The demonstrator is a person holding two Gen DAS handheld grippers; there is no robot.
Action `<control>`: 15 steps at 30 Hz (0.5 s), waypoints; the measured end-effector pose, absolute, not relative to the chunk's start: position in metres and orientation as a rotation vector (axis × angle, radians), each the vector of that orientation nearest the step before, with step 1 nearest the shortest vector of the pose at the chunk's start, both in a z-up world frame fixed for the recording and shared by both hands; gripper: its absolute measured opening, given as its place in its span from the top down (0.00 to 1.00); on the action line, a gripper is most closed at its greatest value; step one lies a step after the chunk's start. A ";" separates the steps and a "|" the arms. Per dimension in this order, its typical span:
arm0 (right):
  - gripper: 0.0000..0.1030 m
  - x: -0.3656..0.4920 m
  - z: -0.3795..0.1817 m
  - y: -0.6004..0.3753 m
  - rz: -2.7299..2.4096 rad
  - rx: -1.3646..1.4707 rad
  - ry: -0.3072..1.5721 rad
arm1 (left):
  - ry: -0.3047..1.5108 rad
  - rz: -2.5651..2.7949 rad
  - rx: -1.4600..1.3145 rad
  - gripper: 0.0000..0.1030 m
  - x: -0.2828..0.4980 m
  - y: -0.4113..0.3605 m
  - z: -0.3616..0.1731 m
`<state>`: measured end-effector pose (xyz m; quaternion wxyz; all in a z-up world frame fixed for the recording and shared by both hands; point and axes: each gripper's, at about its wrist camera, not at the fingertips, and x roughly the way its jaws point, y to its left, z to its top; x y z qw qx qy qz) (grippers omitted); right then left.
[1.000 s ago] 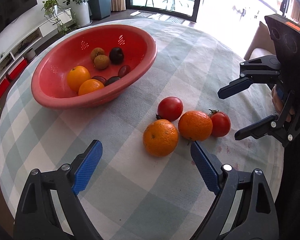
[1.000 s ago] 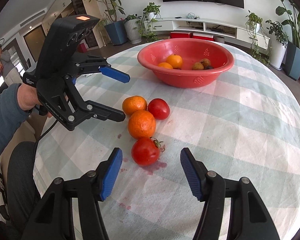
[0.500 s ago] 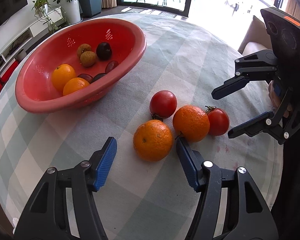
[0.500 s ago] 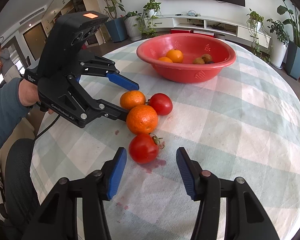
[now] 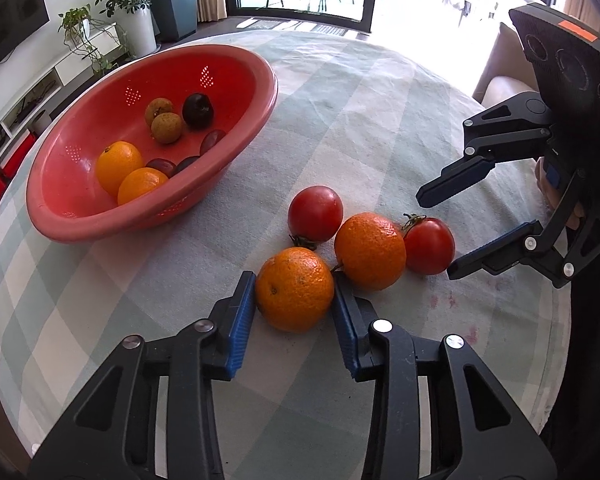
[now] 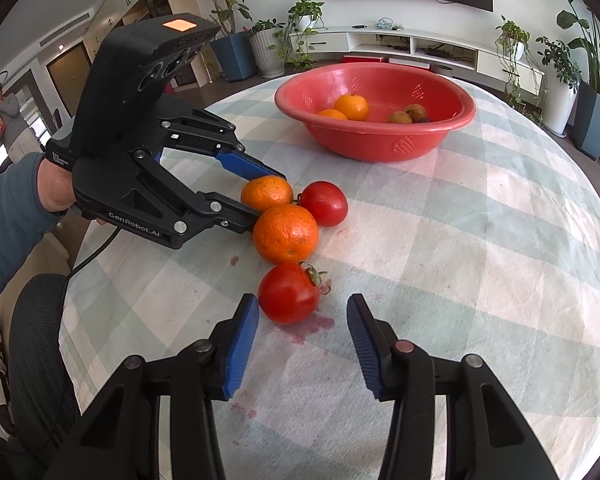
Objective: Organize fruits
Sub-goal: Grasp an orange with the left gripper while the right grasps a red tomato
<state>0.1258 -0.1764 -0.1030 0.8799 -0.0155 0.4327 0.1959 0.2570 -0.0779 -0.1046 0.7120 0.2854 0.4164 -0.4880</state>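
Note:
Two oranges and two tomatoes lie clustered on the checked tablecloth (image 5: 380, 120). My left gripper (image 5: 293, 280) is closing, and its blue pads touch both sides of the nearest orange (image 5: 294, 290), which still rests on the cloth. From the right wrist view, the left gripper (image 6: 268, 196) brackets that orange (image 6: 266, 192). My right gripper (image 6: 303, 302) is closing around the stemmed tomato (image 6: 290, 292); its left pad is almost on the tomato and its right pad stands apart. The second orange (image 5: 370, 250) and the other tomato (image 5: 315, 213) lie loose between them.
A red bowl (image 5: 152, 224) at the back left holds two oranges (image 5: 118, 162), brownish fruits and dark plums. Red juice stains (image 6: 312, 326) mark the cloth by the tomato. The round table's edge runs close on the near sides. Potted plants and a person stand far behind.
My left gripper moved forward and its jaws closed from wide apart onto the nearest orange. The right gripper's jaws narrowed around the stemmed tomato without the hand moving.

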 end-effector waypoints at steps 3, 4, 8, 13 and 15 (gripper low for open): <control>0.53 0.127 -0.103 -0.175 0.408 -0.039 0.901 | 0.911 -1.077 0.639 0.67 0.253 -0.077 -0.105; 0.53 0.127 -0.103 -0.174 0.408 -0.042 0.903 | 0.908 -1.078 0.642 0.67 0.251 -0.077 -0.105; 0.53 0.128 -0.104 -0.171 0.408 -0.054 0.905 | 0.890 -1.078 0.646 0.67 0.244 -0.077 -0.104; 0.53 0.129 -0.104 -0.166 0.410 -0.069 0.904 | 0.877 -1.064 0.631 0.67 0.241 -0.071 -0.101; 0.53 0.130 -0.106 -0.164 0.411 -0.078 0.909 | 0.874 -1.058 0.615 0.67 0.240 -0.066 -0.099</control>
